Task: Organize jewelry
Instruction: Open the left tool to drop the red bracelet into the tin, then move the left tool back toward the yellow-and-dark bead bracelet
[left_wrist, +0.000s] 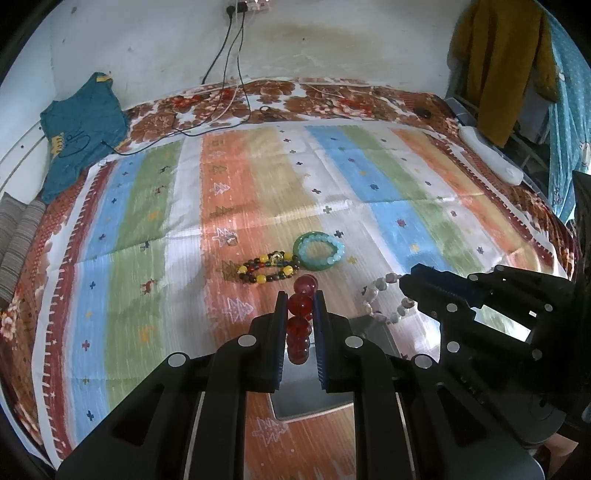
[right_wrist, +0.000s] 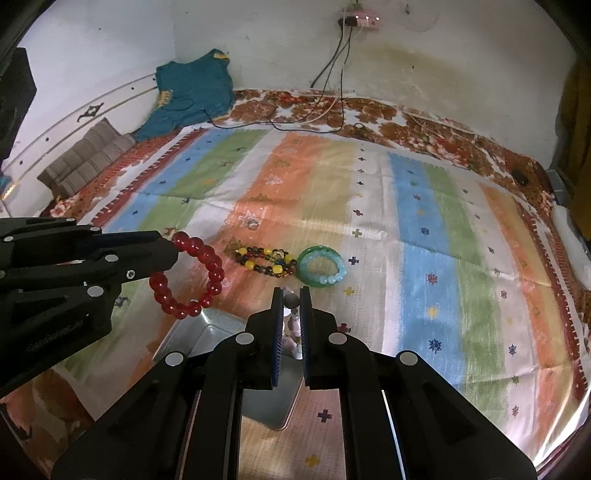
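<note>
Risk first: likely slipping of round, glossy beads out of either grip, since each gripper pinches only a short stretch of a loop and leaves the rest dangling; likely snagging or dropping outside the tin too, with both grippers crowded close above it. Left gripper (left_wrist: 301, 306) narrowed onto the red bead bracelet (right_wrist: 192, 275), clamped on 1 side of the loop, remainder hanging free in the air above the near-left corner of the metal tin (right_wrist: 207, 332). Right gripper (right_wrist: 291, 302) closed tight on the pale stone bead bracelet (left_wrist: 384, 299), a string of whitish and grey-pink beads, partly hidden between the fingers in the right wrist view, held over the same tin. Tin resting on the striped cloth (left_wrist: 147, 221) spread over the bed, directly under both grippers, its interior mostly hidden by them. Still lying on the cloth, just beyond the gripper tips: a multicoloured bead bracelet (left_wrist: 267, 267) with yellow, dark and amber beads, and touching its right end a green bangle (left_wrist: 301, 245) with a light blue bead bracelet (left_wrist: 330, 249) resting on it. Judged stage: 2 pieces lifted and poised for release into the tin, 3 left to collect. Further hazard: knocking the near pieces askew on the slick cloth during the next reach.
</note>
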